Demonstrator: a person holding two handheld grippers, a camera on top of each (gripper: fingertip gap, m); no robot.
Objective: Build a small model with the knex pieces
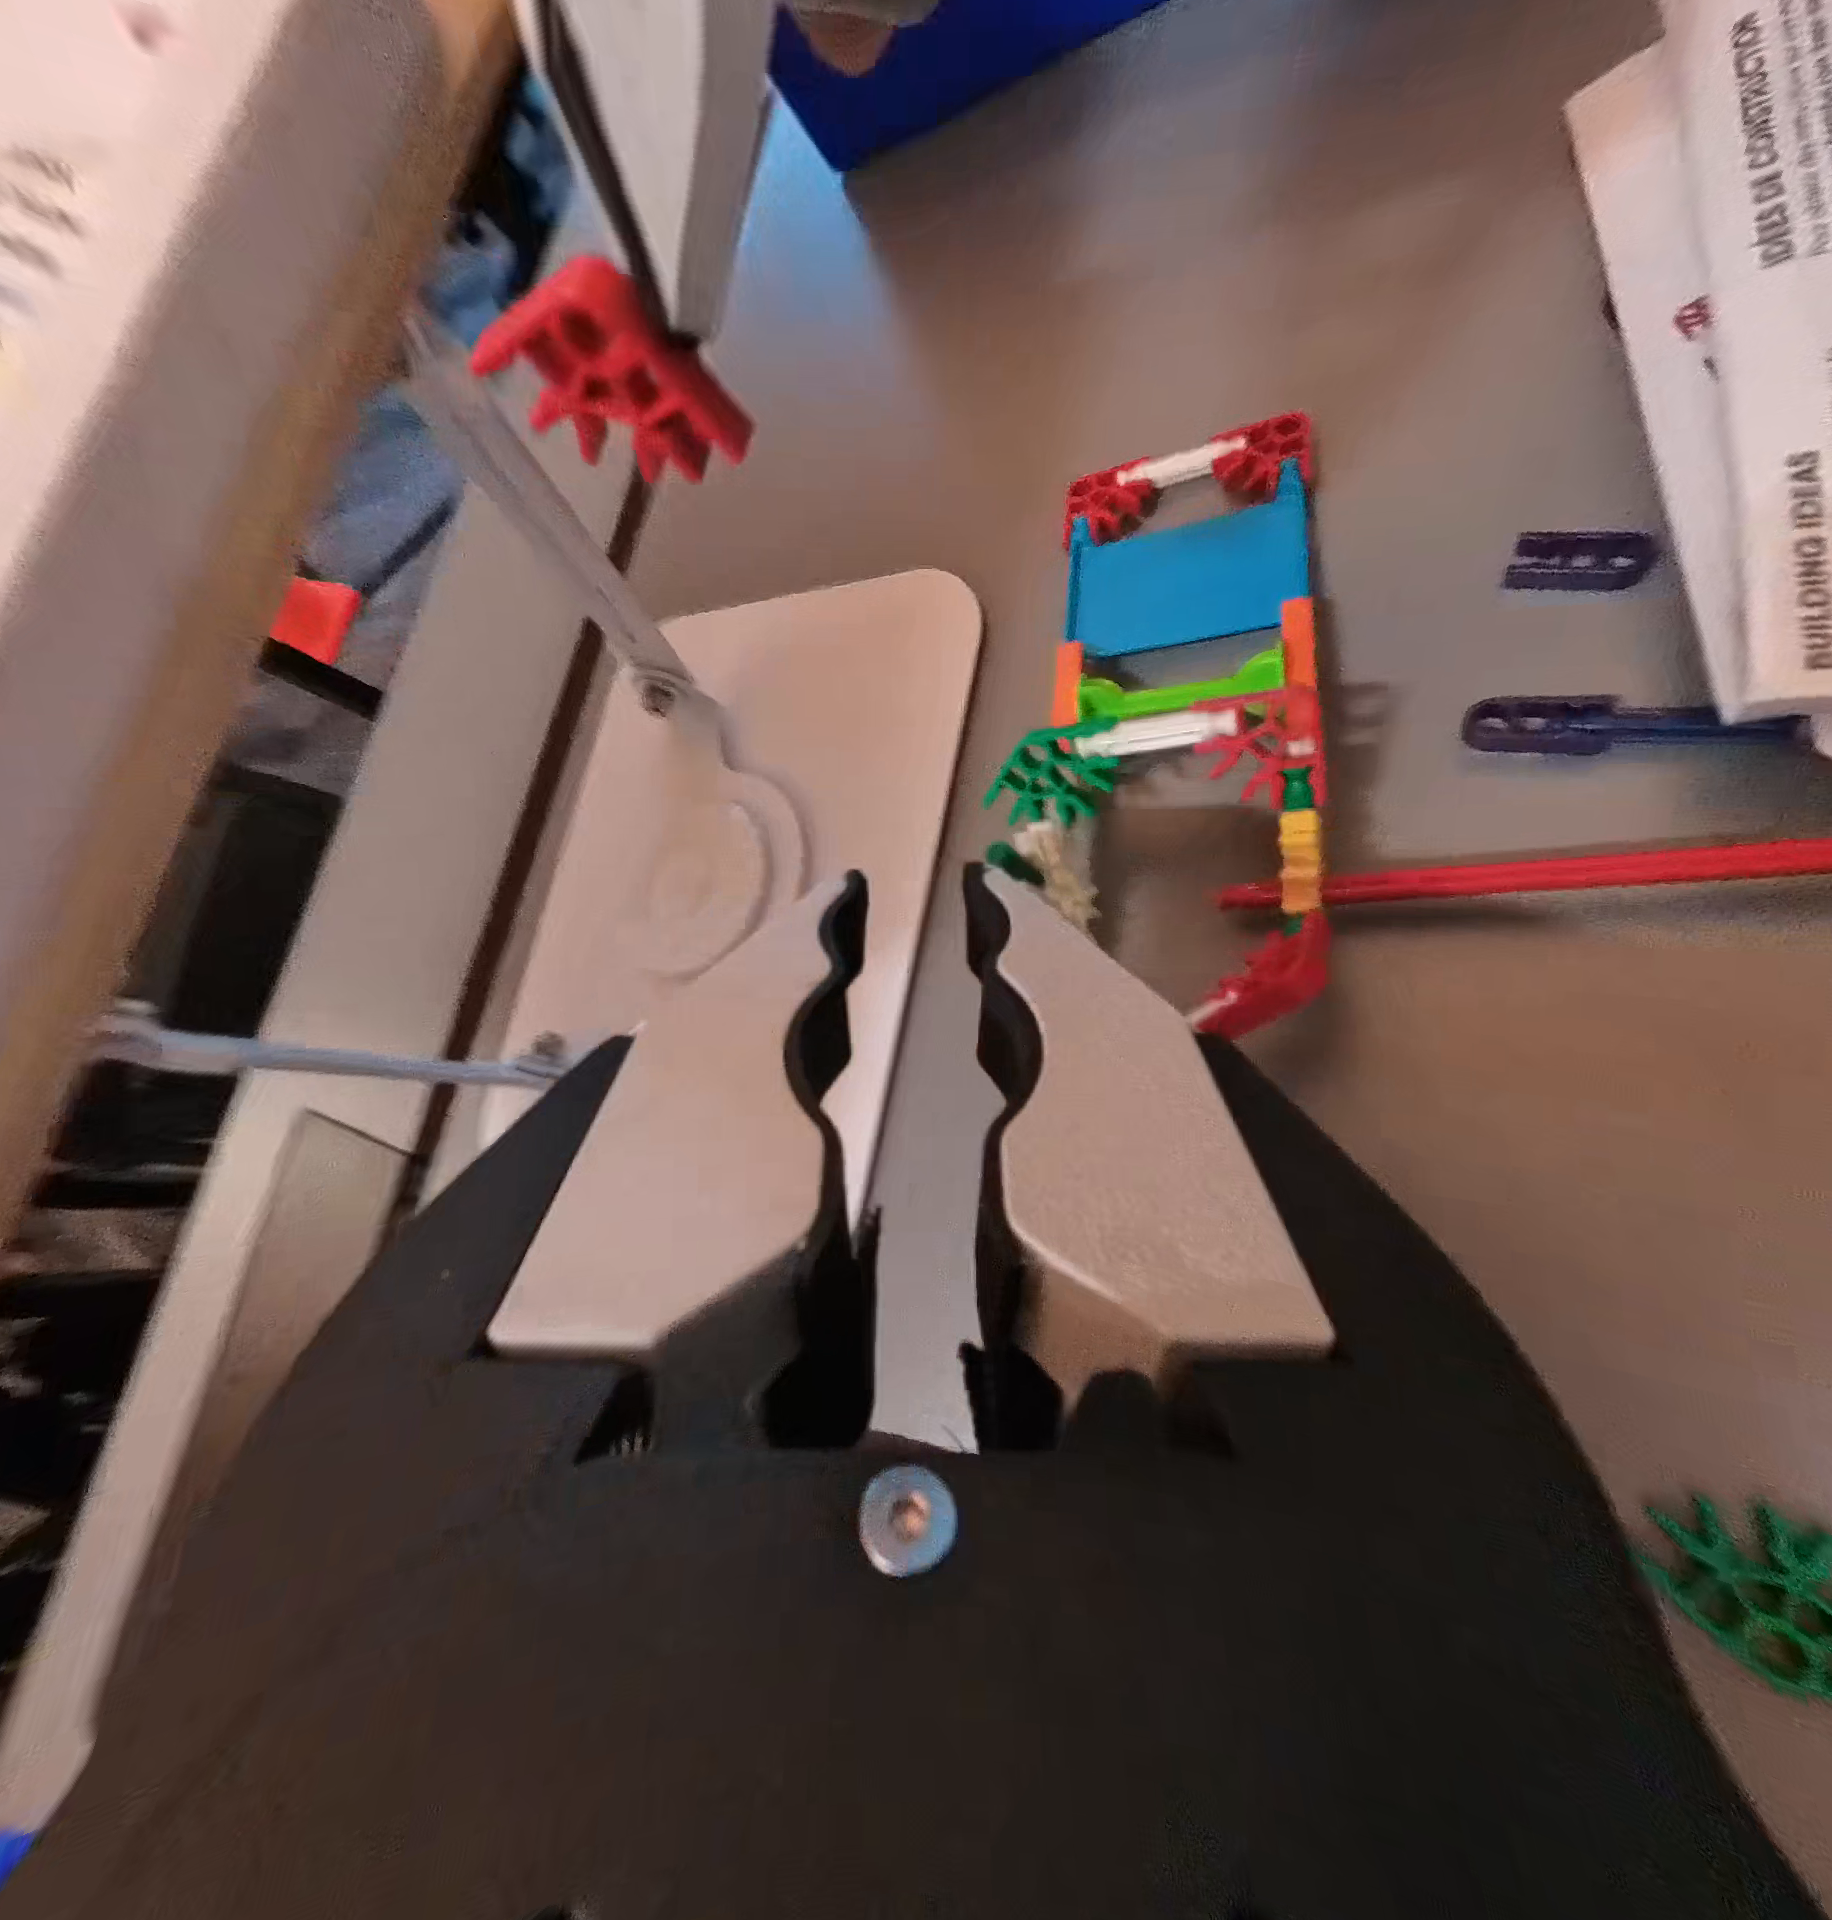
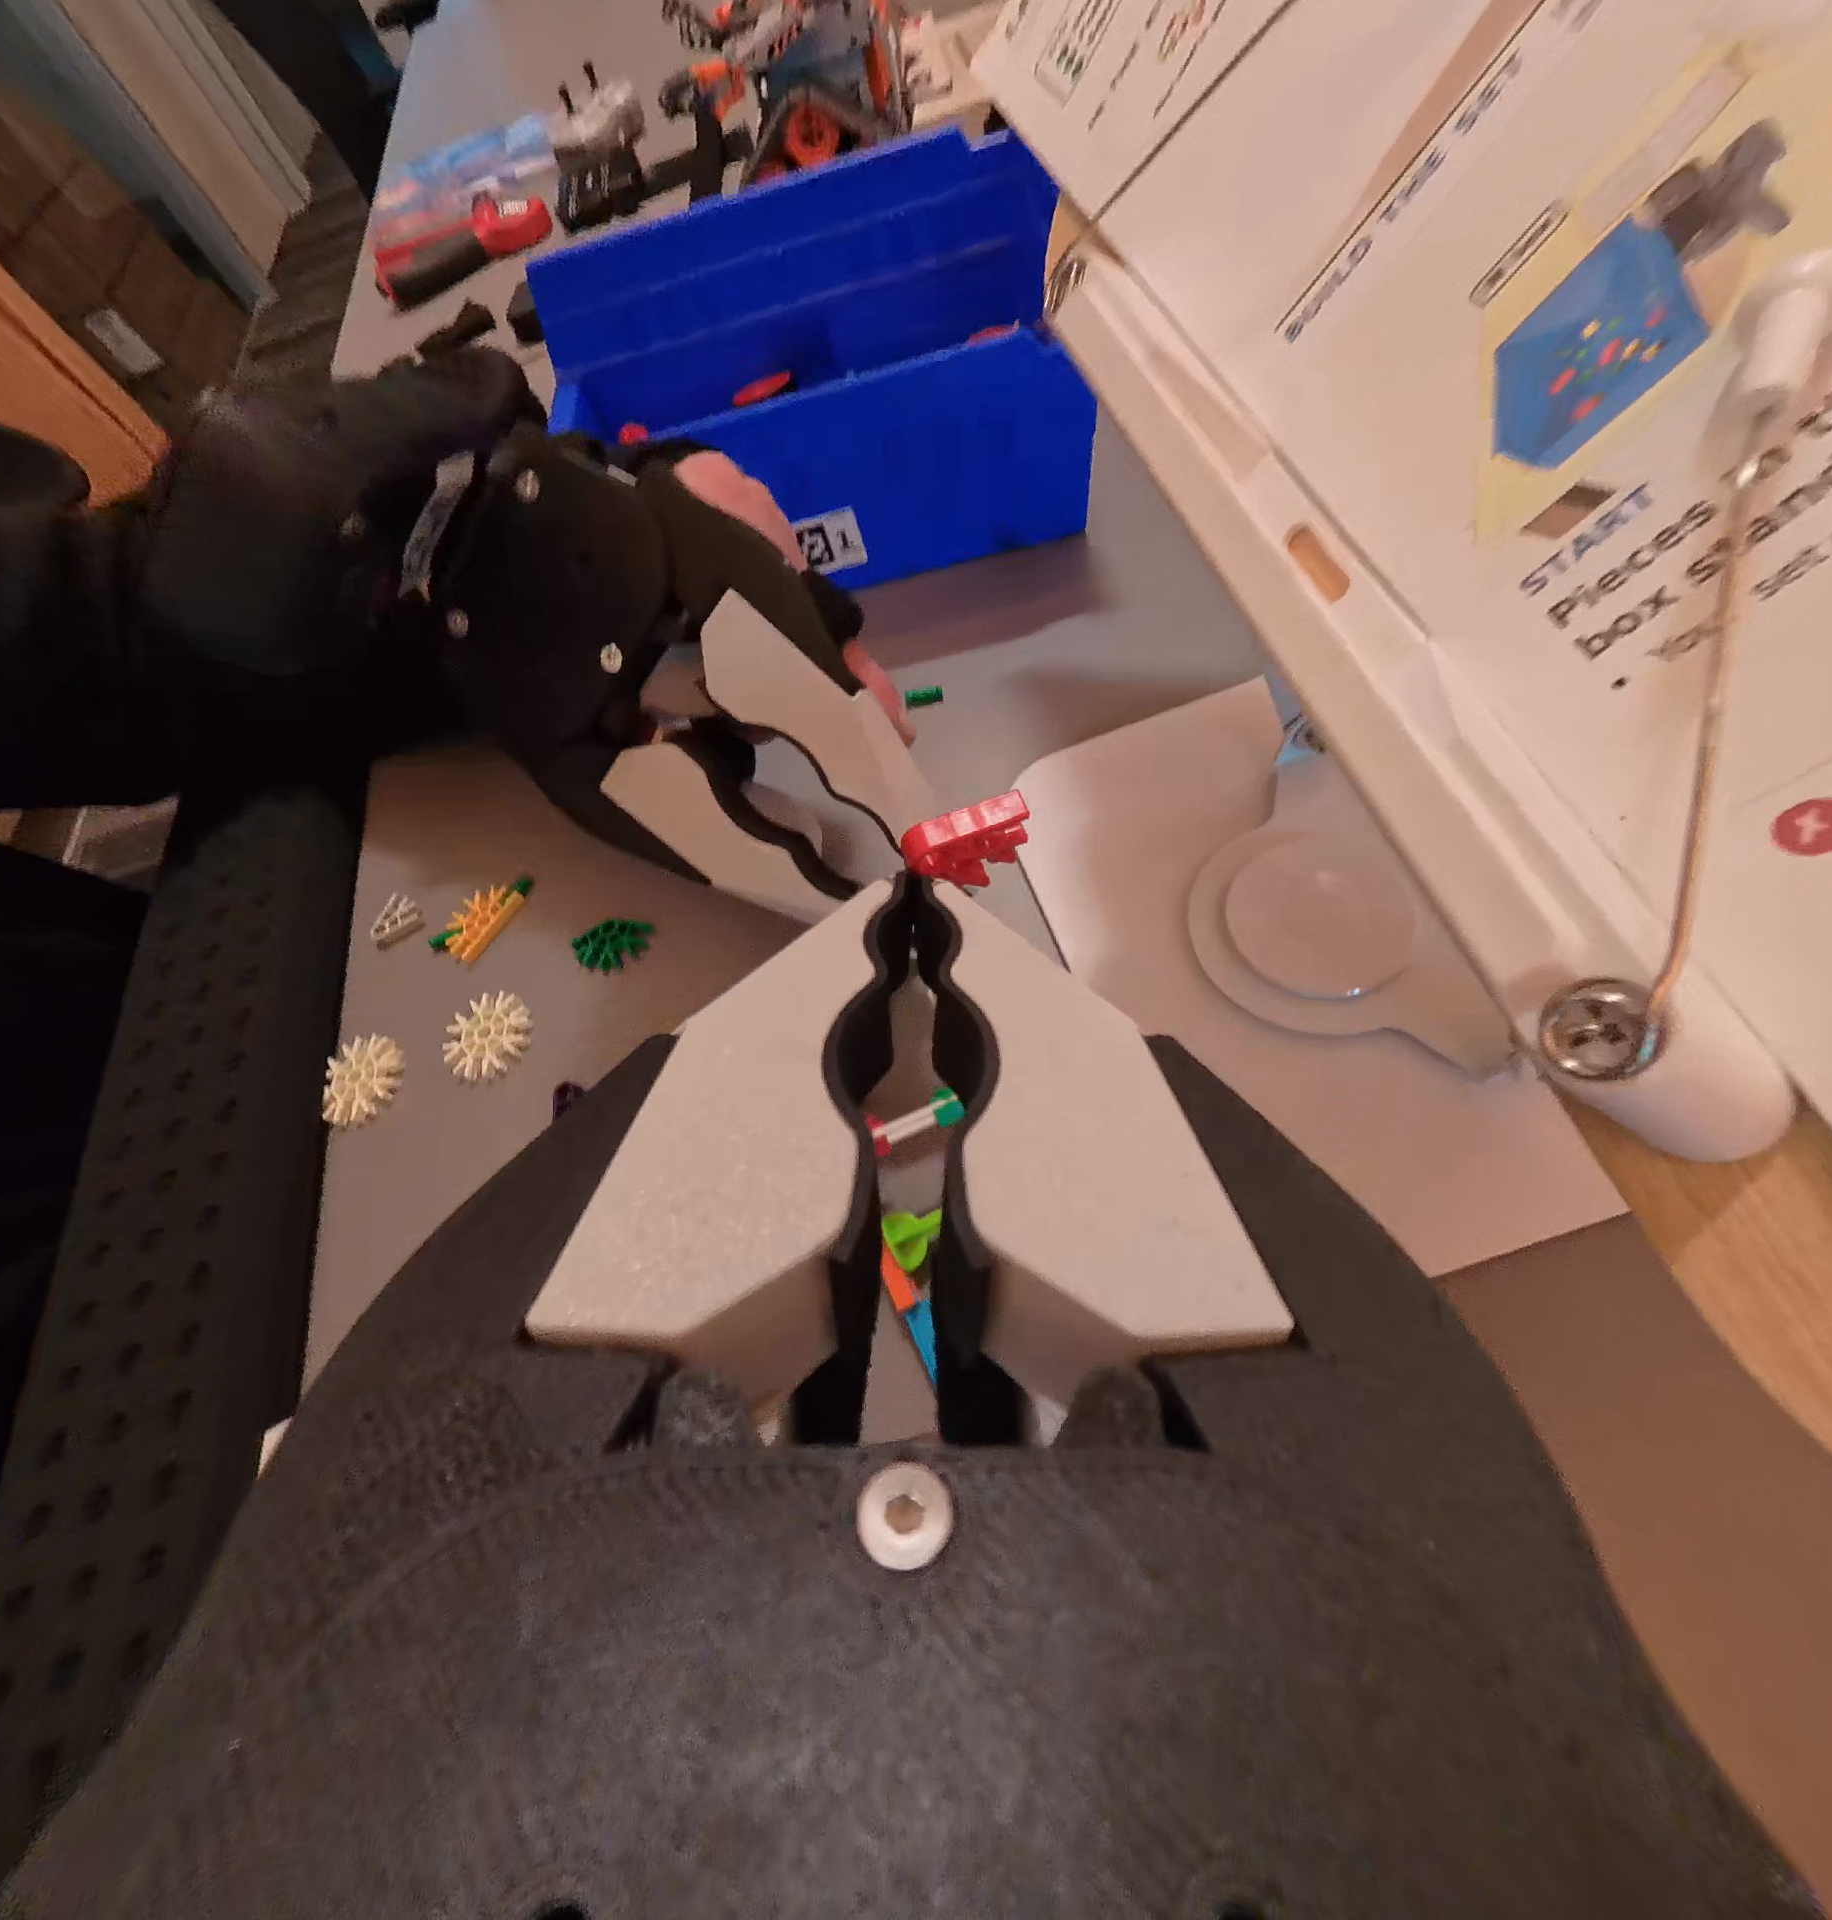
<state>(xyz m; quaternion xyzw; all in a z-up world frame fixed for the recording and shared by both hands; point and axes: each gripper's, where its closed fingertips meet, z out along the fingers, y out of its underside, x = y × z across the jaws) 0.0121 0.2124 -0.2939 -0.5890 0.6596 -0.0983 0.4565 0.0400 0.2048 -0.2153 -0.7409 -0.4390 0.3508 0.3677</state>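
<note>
My right gripper (image 2: 907,883) is shut on a small red connector piece (image 2: 964,831) and holds it at its tips above the grey table. In the left wrist view the same gripper (image 1: 683,332) comes in from the top with the red connector (image 1: 611,374). My left gripper (image 1: 912,883) is open and empty, low over a white stand base (image 1: 839,675). Its fingers (image 2: 787,675) reach close to the red connector. A colourful rod-and-connector assembly (image 1: 1192,675) with a blue panel lies on the table just right of the left gripper.
A blue bin (image 2: 839,416) stands at the back. A tilted printed board (image 2: 1514,416) on the stand fills the right. A booklet (image 1: 1774,364), purple pieces (image 1: 1556,722), a red rod (image 1: 1566,873) and a green connector (image 1: 1774,1600) lie nearby. White connectors (image 2: 486,1034) lie at left. About 9 cm separates my left fingertips from my right.
</note>
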